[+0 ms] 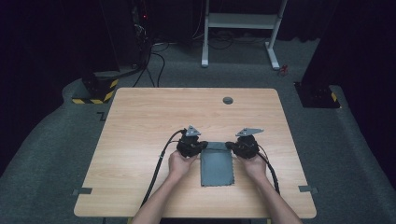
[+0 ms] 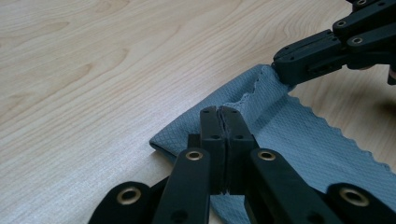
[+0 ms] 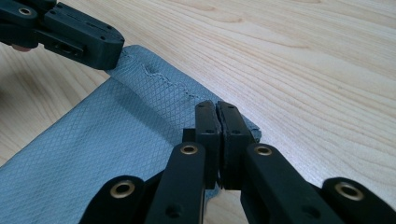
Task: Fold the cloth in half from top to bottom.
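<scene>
Cloth point(image 1: 216, 164) far corners pinched, left gripper point(image 1: 204, 145), right gripper point(image 1: 229, 145)

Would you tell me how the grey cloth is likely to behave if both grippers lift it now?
The grey cloth looks thin and puckers by the left gripper, so it would probably hang floppy. Lying flat, it seems light. The woven texture near the right gripper likely resists slipping.

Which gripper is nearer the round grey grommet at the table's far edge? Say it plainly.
Right, narrowly. The right gripper pinches the grey cloth's far right corner, nearly straight below the grommet; the left gripper pinches the far left corner, farther to the side.
</scene>
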